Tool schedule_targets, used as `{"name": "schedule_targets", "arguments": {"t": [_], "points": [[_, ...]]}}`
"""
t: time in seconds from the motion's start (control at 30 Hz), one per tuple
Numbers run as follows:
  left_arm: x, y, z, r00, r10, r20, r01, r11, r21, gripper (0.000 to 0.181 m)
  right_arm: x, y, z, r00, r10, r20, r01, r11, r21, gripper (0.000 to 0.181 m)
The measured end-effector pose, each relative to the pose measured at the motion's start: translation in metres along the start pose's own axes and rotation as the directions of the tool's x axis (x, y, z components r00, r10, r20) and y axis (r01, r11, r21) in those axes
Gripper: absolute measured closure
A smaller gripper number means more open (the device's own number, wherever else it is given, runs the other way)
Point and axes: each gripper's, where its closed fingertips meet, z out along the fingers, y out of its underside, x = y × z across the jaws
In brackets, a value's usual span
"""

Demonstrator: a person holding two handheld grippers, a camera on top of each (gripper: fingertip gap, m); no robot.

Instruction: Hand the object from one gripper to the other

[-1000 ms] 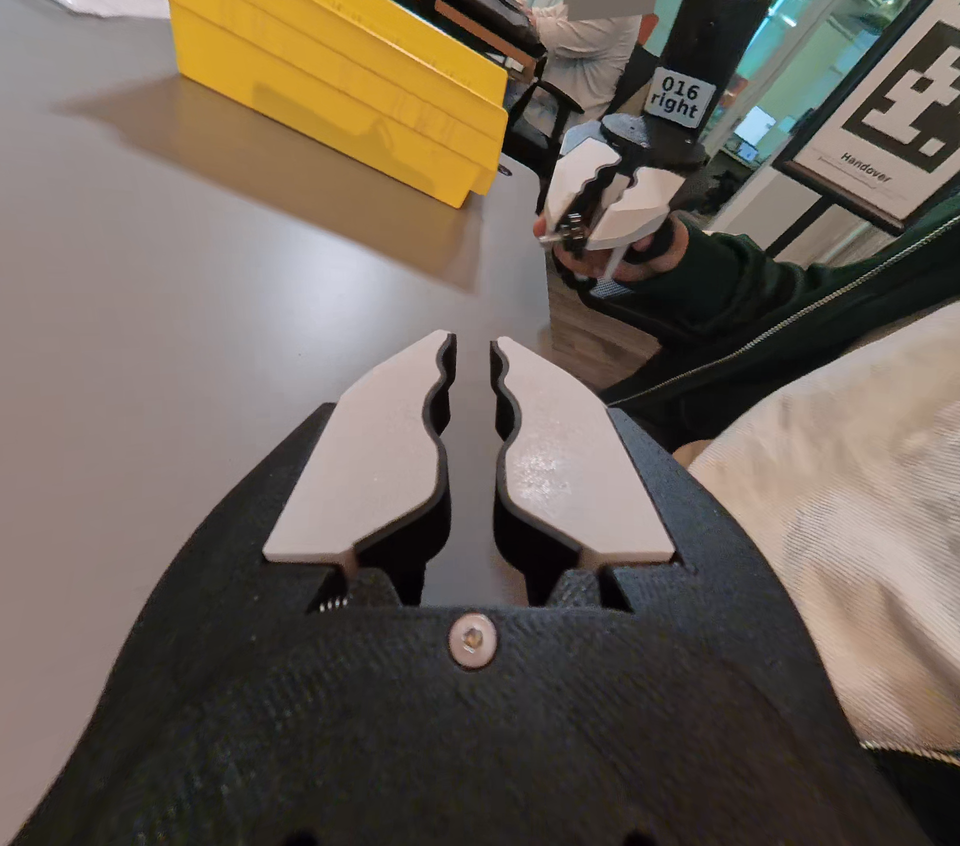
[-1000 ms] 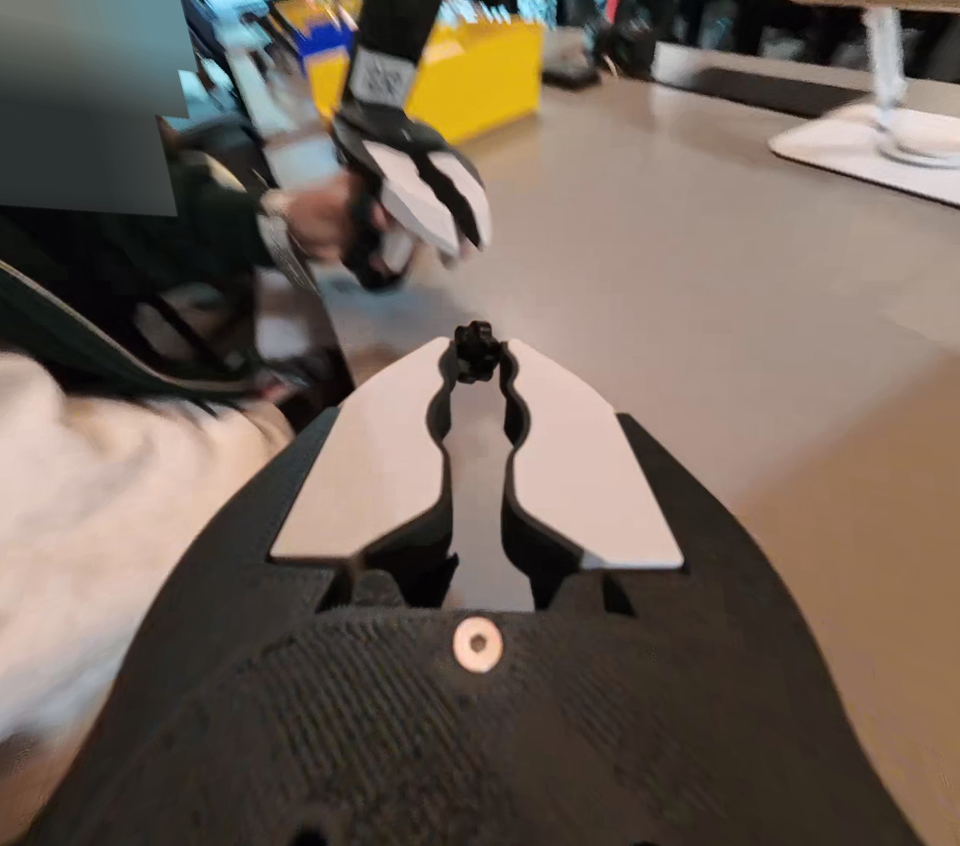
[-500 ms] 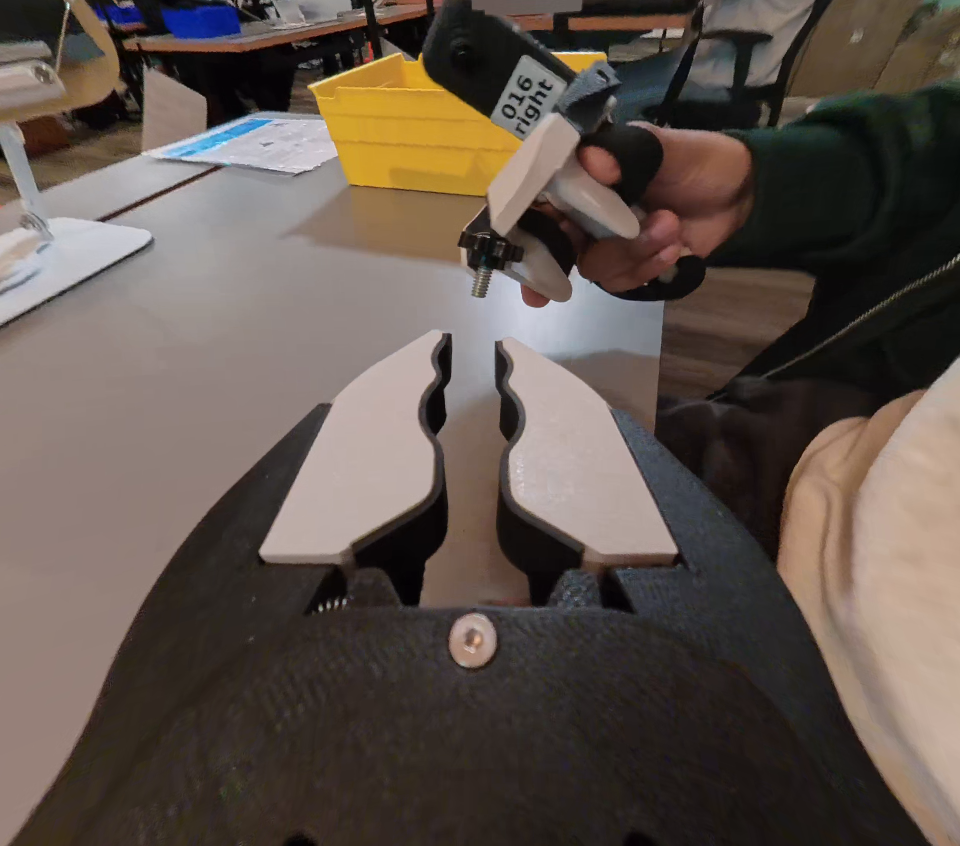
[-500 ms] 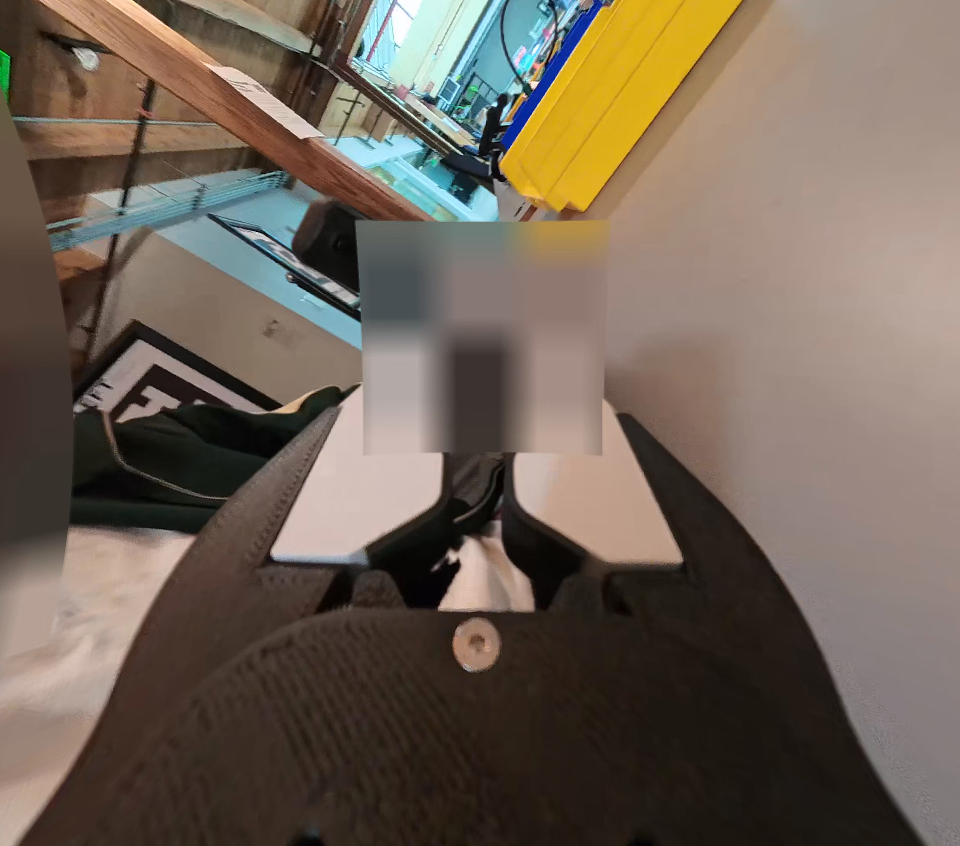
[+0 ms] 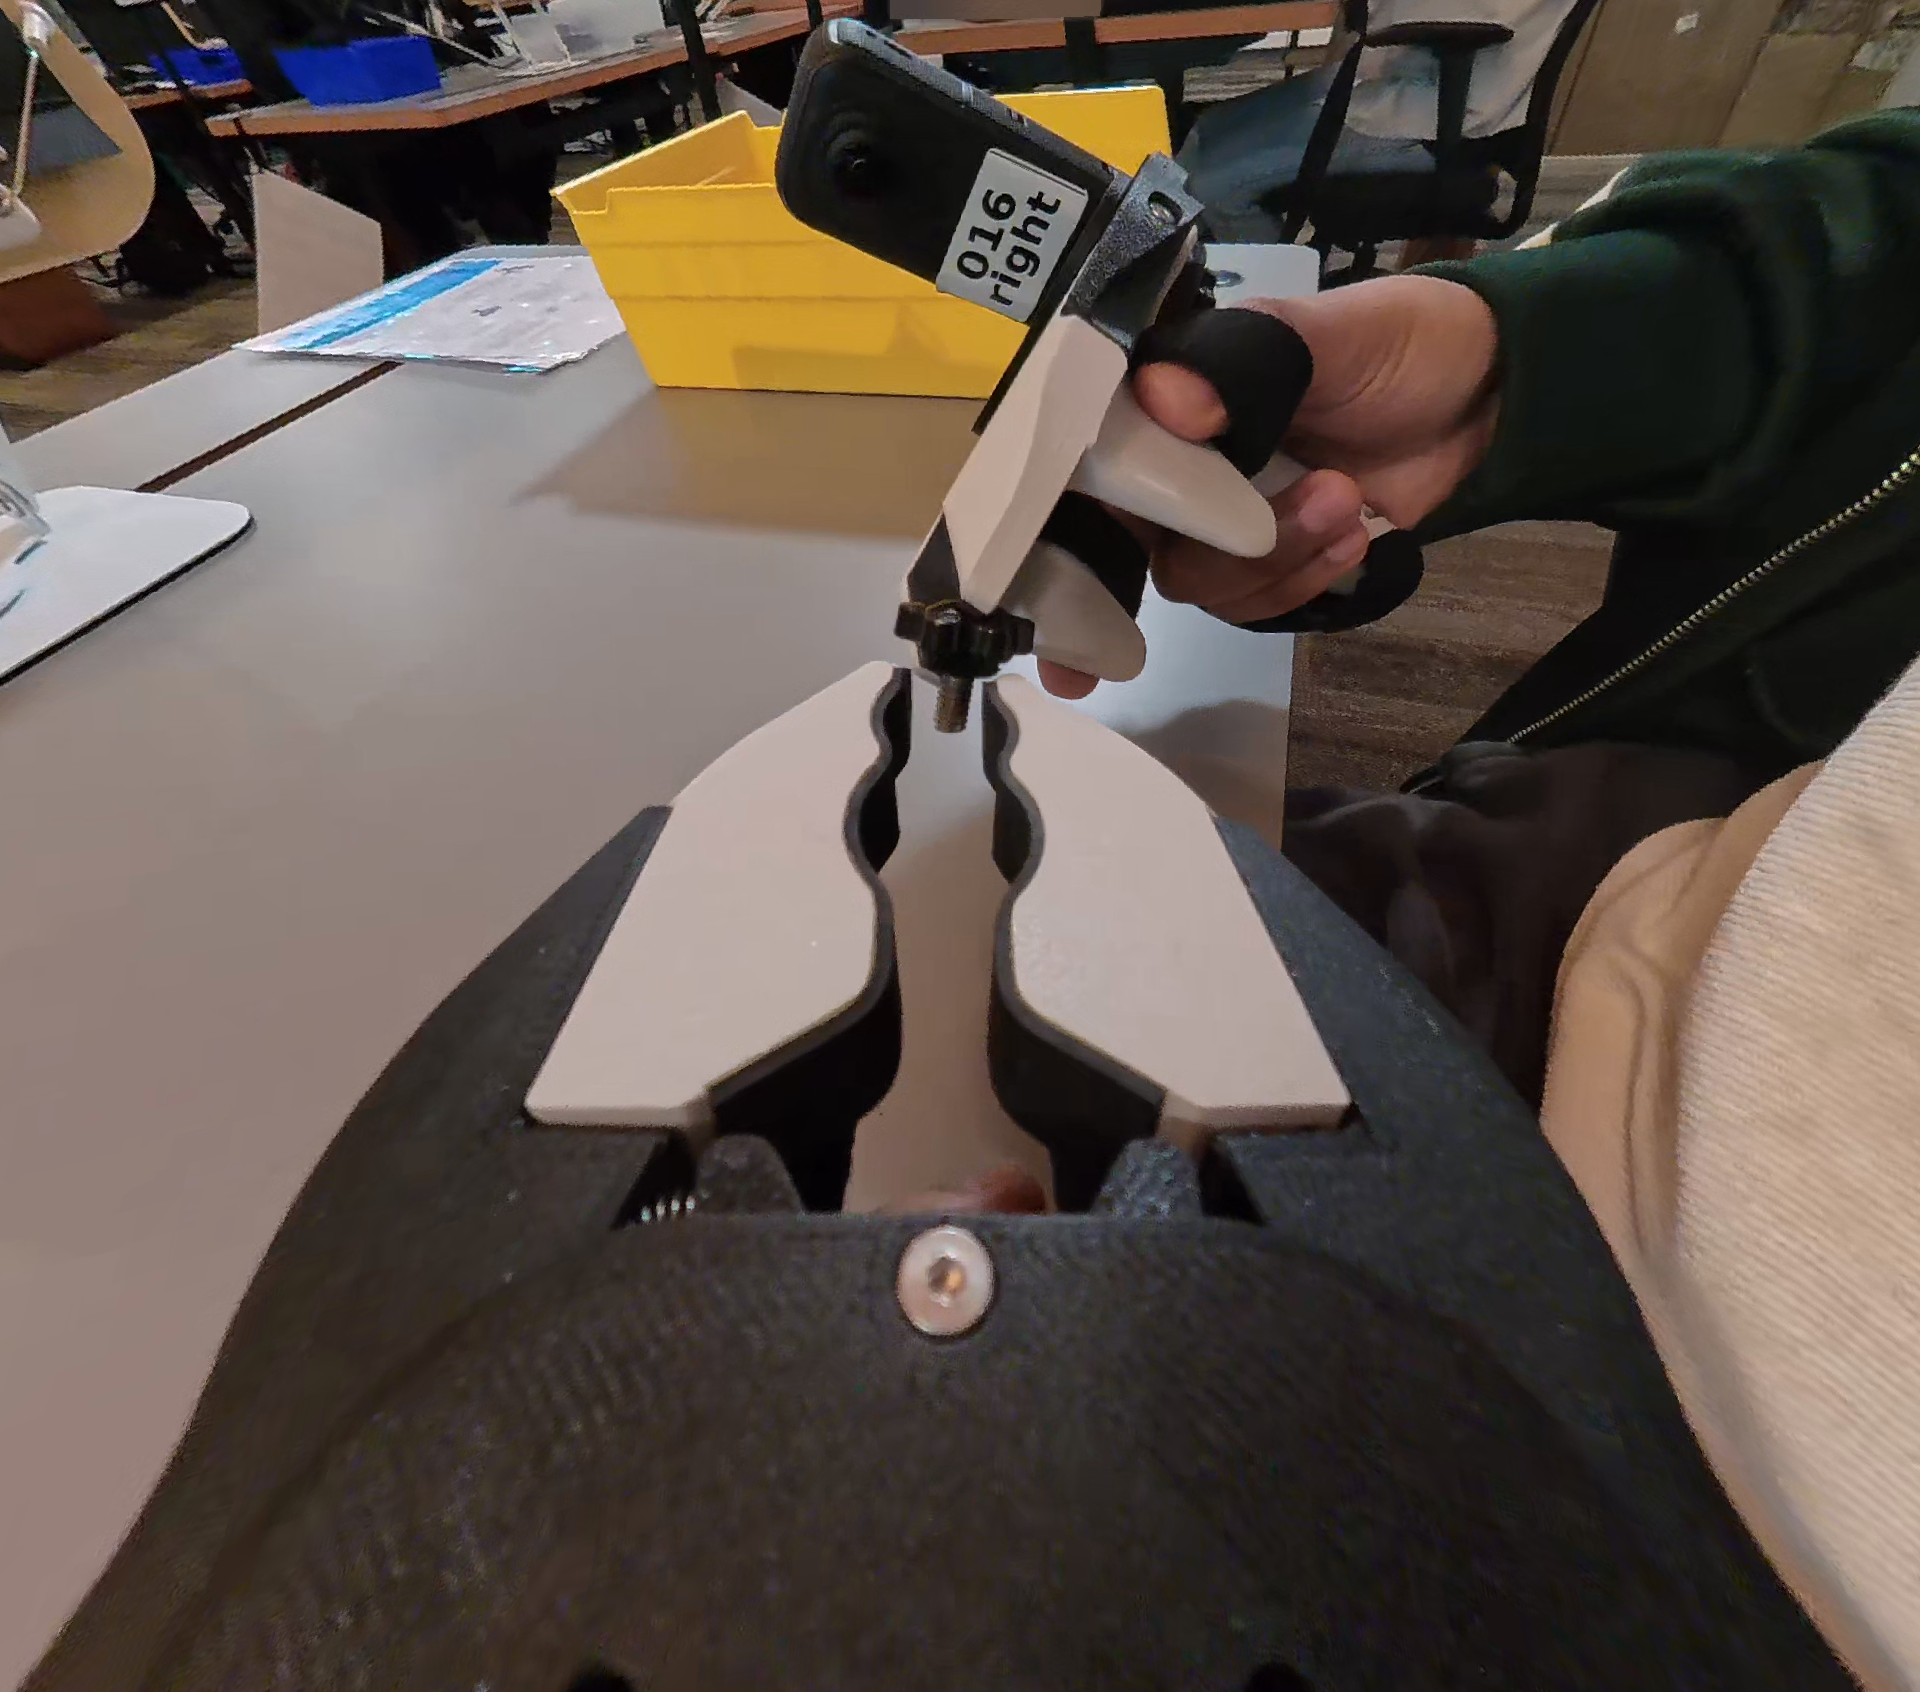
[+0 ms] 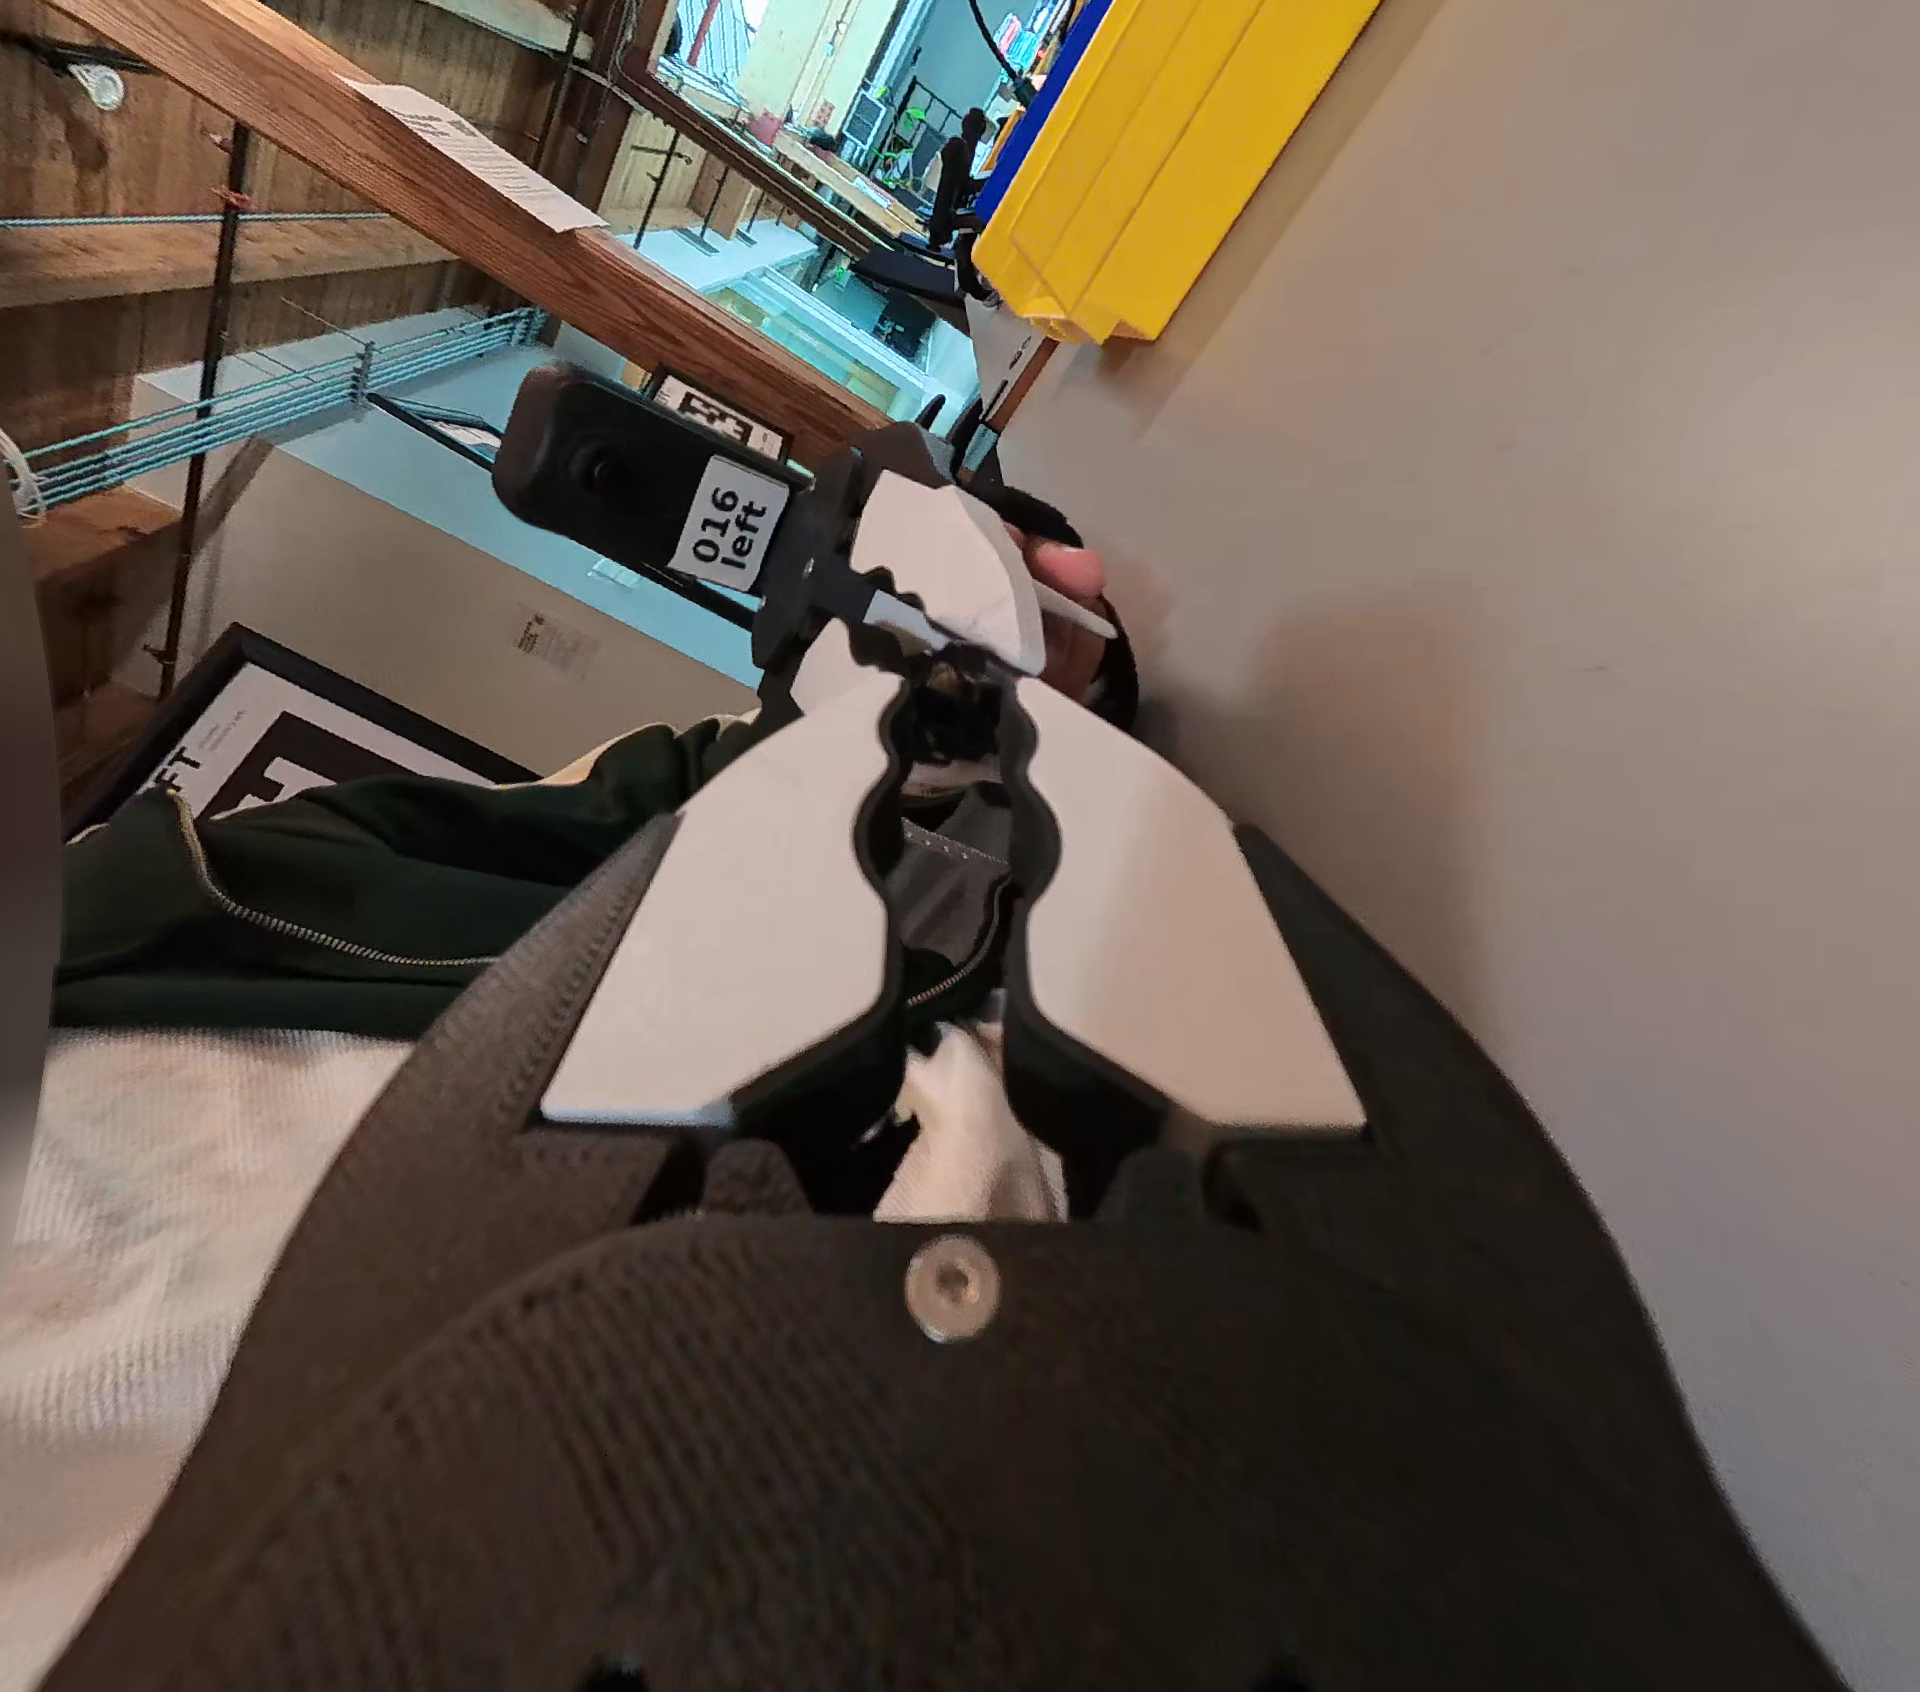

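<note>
Right gripper [image 5: 971, 619] clamps a knob screw [image 5: 961, 640]: black lobed plastic head, bare threaded metal stud pointing down between the tips of the left gripper [image 5: 940, 692], whose jaws stand narrowly apart, not gripping. Fingers [image 5: 748, 904] matte pale grey with wavy inner edges. Smooth grey table [image 5: 364, 655]; ribbed yellow bin [image 5: 779, 281] behind; office desks beyond.

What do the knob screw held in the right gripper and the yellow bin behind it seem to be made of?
Knob screw: the lobed head looks like matte black moulded plastic; the stud below is silvery and threaded, likely steel. It is clamped in the right gripper, its stud between the tips of the open left gripper. Yellow bin: smooth, slightly glossy, ribbed walls, so probably moulded plastic.
</note>
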Motion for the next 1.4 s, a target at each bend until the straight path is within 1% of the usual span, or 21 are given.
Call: {"name": "schedule_targets", "arguments": {"t": [0.1,0.23,0.3,0.37,0.43,0.5,0.63,0.73,0.83,0.9,0.97,1.0,1.03,1.07,1.13,1.23,1.33,1.4], "points": [[0.0,0.002,0.002,1.0,0.012,0.006,-0.012,1.0,-0.018,0.174,0.001,0.0,-0.001,1.0,-0.018,-0.021,0.018,1.0,0.005,0.166],[0.001,0.004,0.004,1.0,0.029,0.007,-0.028,0.998,-0.048,0.174,0.003,0.001,-0.003,0.998,-0.046,-0.044,0.046,0.999,0.004,0.166],[0.0,0.003,0.004,1.0,0.019,0.01,-0.018,0.999,-0.044,0.175,0.001,-0.001,-0.003,0.998,-0.063,-0.029,0.063,0.998,0.017,0.16],[-0.003,0.002,0.002,1.0,-0.001,0.014,0.001,1.0,-0.031,0.175,-0.004,-0.007,-0.005,0.996,-0.092,-0.011,0.092,0.994,0.065,0.148],[-0.006,-0.001,-0.001,0.999,-0.044,0.002,0.044,0.999,0.001,0.175,-0.007,-0.016,-0.011,0.99,-0.141,-0.015,0.142,0.981,0.132,0.136],[-0.007,-0.009,-0.005,0.993,-0.107,-0.04,0.11,0.992,0.068,0.175,-0.008,-0.024,-0.02,0.978,-0.206,-0.045,0.211,0.96,0.185,0.128],[-0.014,-0.026,-0.012,0.951,-0.27,-0.154,0.296,0.936,0.191,0.175,-0.009,-0.036,-0.035,0.923,-0.353,-0.156,0.382,0.893,0.239,0.118],[-0.019,-0.032,-0.012,0.916,-0.337,-0.219,0.383,0.896,0.225,0.175,-0.018,-0.035,-0.04,0.874,-0.442,-0.204,0.483,0.839,0.251,0.115],[-0.019,-0.041,-0.01,0.911,-0.328,-0.251,0.389,0.886,0.253,0.175,-0.028,-0.031,-0.039,0.795,-0.554,-0.247,0.603,0.766,0.223,0.114],[-0.017,-0.05,-0.008,0.918,-0.298,-0.261,0.366,0.889,0.275,0.175,-0.034,-0.03,-0.035,0.688,-0.664,-0.292,0.722,0.669,0.179,0.115],[-0.013,-0.055,-0.006,0.927,-0.264,-0.266,0.338,0.895,0.292,0.175,-0.041,-0.032,-0.03,0.544,-0.769,-0.335,0.835,0.534,0.129,0.119],[-0.012,-0.056,-0.005,0.93,-0.256,-0.265,0.331,0.897,0.294,0.175,-0.044,-0.034,-0.027,0.486,-0.801,-0.351,0.871,0.479,0.111,0.123],[-0.009,-0.056,-0.004,0.93,-0.254,-0.267,0.329,0.898,0.293,0.175,-0.046,-0.035,-0.024,0.45,-0.819,-0.357,0.89,0.443,0.104,0.128],[-0.007,-0.055,-0.003,0.928,-0.256,-0.269,0.332,0.897,0.29,0.175,-0.05,-0.037,-0.02,0.435,-0.829,-0.351,0.899,0.423,0.114,0.133],[-0.006,-0.054,-0.003,0.929,-0.261,-0.264,0.335,0.895,0.294,0.175,-0.055,-0.037,-0.014,0.444,-0.837,-0.318,0.896,0.422,0.142,0.138],[-0.009,-0.052,-0.005,0.942,-0.245,-0.227,0.307,0.904,0.299,0.175,-0.049,-0.034,-0.012,0.461,-0.832,-0.309,0.887,0.445,0.122,0.14],[-0.012,-0.049,-0.01,0.958,-0.23,-0.173,0.275,0.911,0.308,0.175,-0.043,-0.037,-0.019,0.457,-0.816,-0.355,0.886,0.453,0.1,0.142],[-0.017,-0.045,-0.012,0.969,-0.222,-0.11,0.246,0.92,0.306,0.175,-0.039,-0.038,-0.022,0.462,-0.798,-0.387,0.88,0.466,0.089,0.143]]}}
